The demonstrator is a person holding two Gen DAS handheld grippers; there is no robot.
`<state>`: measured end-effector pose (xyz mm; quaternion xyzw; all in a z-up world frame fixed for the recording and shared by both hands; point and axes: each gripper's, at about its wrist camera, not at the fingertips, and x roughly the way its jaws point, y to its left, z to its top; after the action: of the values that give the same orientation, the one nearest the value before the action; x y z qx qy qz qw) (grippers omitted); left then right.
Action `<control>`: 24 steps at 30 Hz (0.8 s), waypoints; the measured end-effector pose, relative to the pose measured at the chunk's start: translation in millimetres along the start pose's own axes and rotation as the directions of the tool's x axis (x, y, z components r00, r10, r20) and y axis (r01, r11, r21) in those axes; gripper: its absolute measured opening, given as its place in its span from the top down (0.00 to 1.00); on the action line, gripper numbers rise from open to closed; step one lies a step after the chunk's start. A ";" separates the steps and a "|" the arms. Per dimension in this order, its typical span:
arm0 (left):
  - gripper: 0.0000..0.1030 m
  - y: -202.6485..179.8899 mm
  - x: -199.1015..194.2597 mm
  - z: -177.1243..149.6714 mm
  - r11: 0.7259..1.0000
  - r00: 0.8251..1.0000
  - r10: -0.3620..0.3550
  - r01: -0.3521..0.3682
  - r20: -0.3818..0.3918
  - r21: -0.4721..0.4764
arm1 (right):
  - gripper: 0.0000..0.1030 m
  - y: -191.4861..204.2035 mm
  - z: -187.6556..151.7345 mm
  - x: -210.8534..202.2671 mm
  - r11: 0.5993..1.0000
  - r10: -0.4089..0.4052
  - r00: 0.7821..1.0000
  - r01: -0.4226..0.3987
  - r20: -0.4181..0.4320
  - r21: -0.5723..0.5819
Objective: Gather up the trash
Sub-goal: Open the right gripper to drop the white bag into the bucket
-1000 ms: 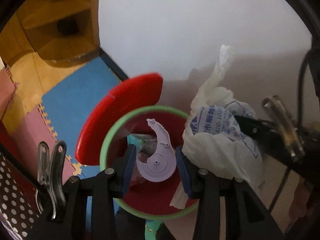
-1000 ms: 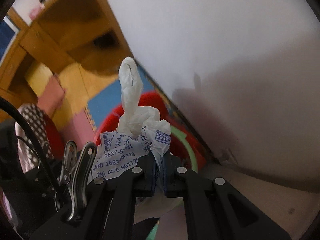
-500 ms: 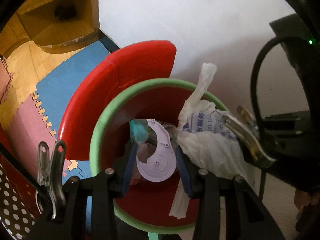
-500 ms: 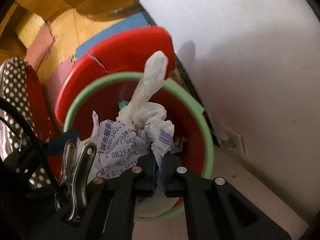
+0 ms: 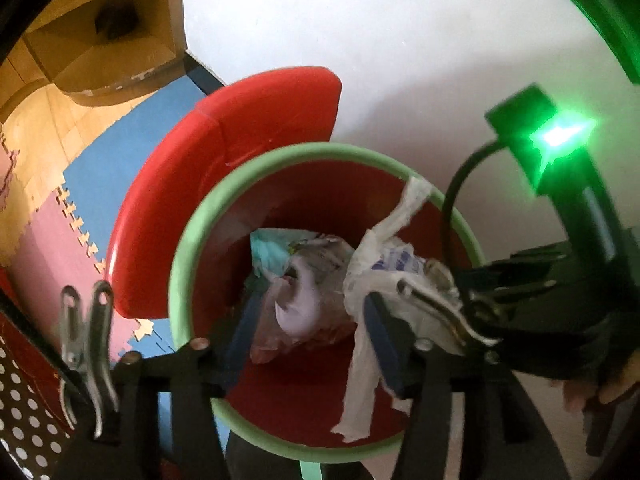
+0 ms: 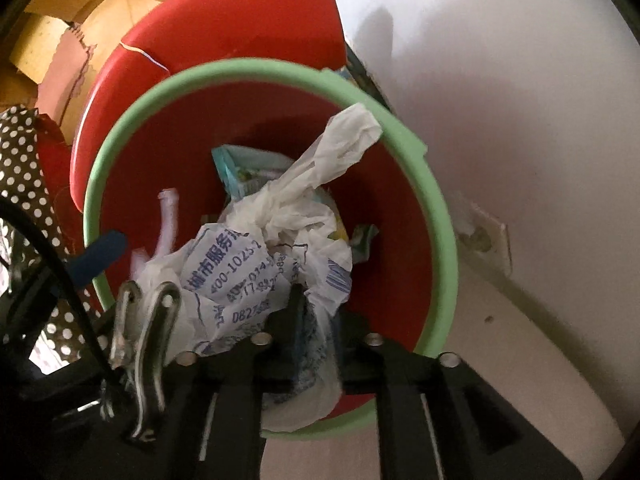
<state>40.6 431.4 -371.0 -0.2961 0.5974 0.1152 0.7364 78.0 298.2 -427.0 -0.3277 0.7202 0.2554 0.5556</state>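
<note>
One round red plastic bin with a pale green rim [image 5: 188, 240], lid tipped up behind it; one red domed lid [image 5: 224, 152]; two tongs, both pointing down into the bin mouth.

Left tongs [image 5: 308, 324]: jaws opening, blue pads apart, nothing pressed; one lilac plastic piece [image 5: 304, 308] sits between and below them on the trash pile inside the bin, blurred, apart from the pads.

Right tongs [image 6: 316, 316]: jaws opening; one crumpled white plastic bag with blue print [image 6: 248, 264] sits between the pads, bunched over the bin opening with a twisted tail up against the far rim; contact with the pads not clear, gap visible.

Also in the bin: one teal-and-white wrapper [image 6: 244, 168]; more crumpled film, count unclear.

Left view only: blue, pink and yellow foam floor mats [image 5: 120, 168]; wooden cabinet [image 5: 100, 32]; the right tongs' body with a green light [image 5: 560, 136]; fingertips of a hand at far right [image 5: 608, 392].

Right view only: wall socket plate [image 6: 484, 240]; polka-dot fabric [image 6: 24, 168]; one blue pad of the left tongs at the bin rim.
</note>
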 end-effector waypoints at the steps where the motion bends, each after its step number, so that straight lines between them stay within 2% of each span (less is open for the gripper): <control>1: 0.37 0.8 -3.2 0.6 1.000 1.000 -0.001 0.001 0.005 0.000 | 0.67 -0.4 -0.4 0.3 1.000 -0.010 1.000 0.010 0.000 -0.001; 5: 0.29 3.7 -11.3 3.2 1.000 1.000 -0.007 0.007 0.004 -0.007 | 0.49 -2.2 -1.8 -5.4 0.999 -0.033 0.999 0.034 0.030 -0.014; 8: 0.24 4.1 -19.7 3.8 1.000 1.000 -0.013 0.013 0.011 0.001 | 0.39 -3.5 -2.2 -11.4 0.999 -0.040 0.997 0.041 0.058 -0.014; 10: 0.22 2.6 -24.7 2.7 1.000 1.000 -0.010 0.010 0.016 0.009 | 0.35 -4.3 -3.4 -14.7 0.999 -0.033 0.997 0.034 0.071 -0.011; 18: 0.21 -0.7 -37.8 0.4 1.000 1.000 -0.004 0.004 0.021 0.011 | 0.33 -4.7 -16.1 -17.4 1.000 -0.023 0.995 0.023 0.094 0.002; 24: 0.18 -0.9 -54.8 0.6 1.000 0.999 -0.010 0.009 0.035 0.007 | 0.33 -5.6 -34.8 -42.2 1.000 0.006 0.990 -0.010 0.144 0.023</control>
<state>27.3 441.1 -318.7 -0.2944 0.5834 0.1149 0.7481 67.2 277.0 -377.4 -0.2989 0.6824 0.2721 0.6091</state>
